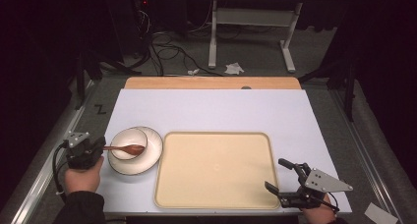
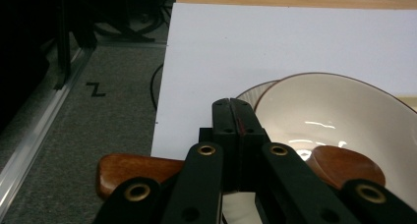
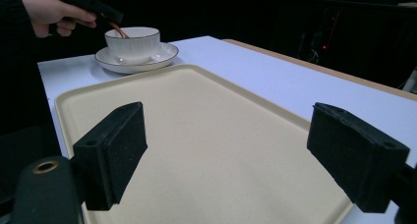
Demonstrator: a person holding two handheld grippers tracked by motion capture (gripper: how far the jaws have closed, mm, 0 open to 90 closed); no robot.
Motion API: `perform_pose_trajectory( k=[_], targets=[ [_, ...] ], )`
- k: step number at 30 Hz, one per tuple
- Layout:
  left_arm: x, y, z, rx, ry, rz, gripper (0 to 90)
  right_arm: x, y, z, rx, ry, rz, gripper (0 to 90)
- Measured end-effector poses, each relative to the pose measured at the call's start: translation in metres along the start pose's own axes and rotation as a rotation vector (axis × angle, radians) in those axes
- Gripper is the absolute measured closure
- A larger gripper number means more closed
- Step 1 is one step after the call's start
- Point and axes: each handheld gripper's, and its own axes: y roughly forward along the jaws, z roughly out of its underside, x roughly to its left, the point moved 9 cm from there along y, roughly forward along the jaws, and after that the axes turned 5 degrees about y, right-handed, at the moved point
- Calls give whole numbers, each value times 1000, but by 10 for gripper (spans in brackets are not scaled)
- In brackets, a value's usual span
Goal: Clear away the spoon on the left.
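Note:
My left gripper (image 1: pixel 101 148) is shut on a brown wooden spoon (image 1: pixel 125 148), gripping its handle. The spoon's head lies in a white bowl (image 1: pixel 129 143) that stands on a white saucer (image 1: pixel 150 155) at the table's left. In the left gripper view the closed jaws (image 2: pixel 238 106) cross the spoon (image 2: pixel 344 167), and the bowl (image 2: pixel 334 111) lies just beyond to the right. My right gripper (image 1: pixel 277 175) stands open over the near right corner of a beige tray (image 1: pixel 216 170), with nothing between its pads (image 3: pixel 113 150). Farther off in that view stand the bowl (image 3: pixel 135 42) and spoon (image 3: pixel 118 30).
The tray (image 3: pixel 196 116) takes up the front middle of the white table top (image 1: pixel 206 111). A wooden strip (image 1: pixel 211 82) runs along the far edge. Beyond it are cables and a white desk frame (image 1: pixel 251 17) on the grey floor.

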Motion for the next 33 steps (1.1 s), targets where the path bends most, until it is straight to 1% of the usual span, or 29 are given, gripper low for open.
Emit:
perform_pose_trajectory(
  k=[2, 4, 7, 10, 12, 15, 19, 21, 25, 26, 28, 31, 33],
  targets=[
    [-1, -4, 3, -5, 0, 6, 900, 0, 0, 0, 6, 5, 5, 162],
    [-3, -8, 6, -10, 5, 2, 900, 0, 0, 0, 7, -1, 6, 163],
    [-3, -13, 10, -18, -14, 5, 900, 1, 0, 0, 4, 0, 3, 162],
    [-3, -18, 14, -19, -7, 1, 900, 1, 0, -1, 3, -2, 4, 163],
    [-5, -23, 16, -26, -15, 8, 900, 2, -1, -1, 4, 1, 5, 162],
    [-9, -29, 20, -23, 2, 3, 900, 1, -1, -2, -3, -6, 4, 162],
    [-12, -35, 26, -23, 11, -11, 900, 2, -1, -2, -1, -3, 5, 163],
    [-13, -37, 29, -21, 7, -13, 900, 2, -1, -2, -1, -1, 6, 163],
    [-16, -43, 34, -42, -12, 0, 900, 2, -1, -3, -3, -3, 2, 162],
    [-17, -44, 35, -44, -9, 3, 900, 2, -1, -3, -3, -3, 2, 162],
    [-19, -48, 37, -57, -15, 4, 900, 2, -1, -3, -2, -2, 3, 163],
    [-23, -52, 41, -61, -8, 11, 900, 2, -1, -2, -3, -11, 2, 162],
    [-25, -56, 42, -65, -11, 17, 900, 2, -1, -2, 0, -7, 3, 163]
  ],
)
